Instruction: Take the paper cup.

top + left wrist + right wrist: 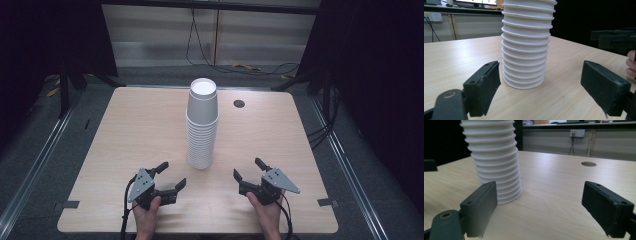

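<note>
Top of the white cup stack [525, 45] is cut off in my gripper views. Ribbed with rims, it stands mid-table [125, 135]. Nearer me, left gripper [169, 176] and right gripper [248, 170] flank it, jaws apart, empty.

We are looking at what seems to be a lab or recording room. A pale wooden worktop [135, 130] with a round cable hole [239, 104] is standing on grey carpet, with black curtains [370, 60] hanging at both sides and metal rails [35, 170] running along the floor. Loose cables [200, 50] are trailing by the back wall. From the left gripper view we are seeing a wall socket [435, 17] and a lit monitor [474, 2] on a far counter.
</note>
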A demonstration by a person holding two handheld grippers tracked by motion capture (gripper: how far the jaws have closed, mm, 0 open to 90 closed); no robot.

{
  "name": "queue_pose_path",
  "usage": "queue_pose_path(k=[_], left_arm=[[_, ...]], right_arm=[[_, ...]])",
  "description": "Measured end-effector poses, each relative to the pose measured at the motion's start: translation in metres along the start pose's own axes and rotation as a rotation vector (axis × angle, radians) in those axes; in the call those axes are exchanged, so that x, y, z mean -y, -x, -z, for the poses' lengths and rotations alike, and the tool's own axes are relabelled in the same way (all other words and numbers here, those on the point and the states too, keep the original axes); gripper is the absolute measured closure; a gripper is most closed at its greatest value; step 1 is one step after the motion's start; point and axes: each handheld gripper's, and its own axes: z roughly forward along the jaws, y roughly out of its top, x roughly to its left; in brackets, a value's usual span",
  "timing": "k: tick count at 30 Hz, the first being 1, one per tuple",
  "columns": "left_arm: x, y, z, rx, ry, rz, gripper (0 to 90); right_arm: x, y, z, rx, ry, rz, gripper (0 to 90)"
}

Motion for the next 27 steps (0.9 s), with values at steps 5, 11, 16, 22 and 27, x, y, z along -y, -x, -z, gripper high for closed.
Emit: queue_pose_path(k=[5,11,16,22,27], left_arm=[[0.000,0.000,0.000,0.001,0.002,0.002,15.8],[0.000,0.000,0.000,-0.001,0.002,0.000,15.8],[0.000,0.000,0.000,0.001,0.002,0.001,15.8],[0.000,0.000,0.001,-0.001,0.003,0.006,15.9],[0.000,0.000,0.001,0.002,0.005,0.007,15.9]], right_arm=[[-0.011,-0.002,-0.002,-0.039,0.003,-0.005,13.8],[-0.024,-0.003,-0.005,-0.101,0.002,-0.015,14.6],[-0.036,-0.003,-0.007,-0.151,-0.006,-0.020,20.4],[-0.052,-0.005,-0.012,-0.215,-0.014,-0.030,20.1],[-0.062,-0.008,-0.016,-0.267,-0.021,-0.039,20.3]])
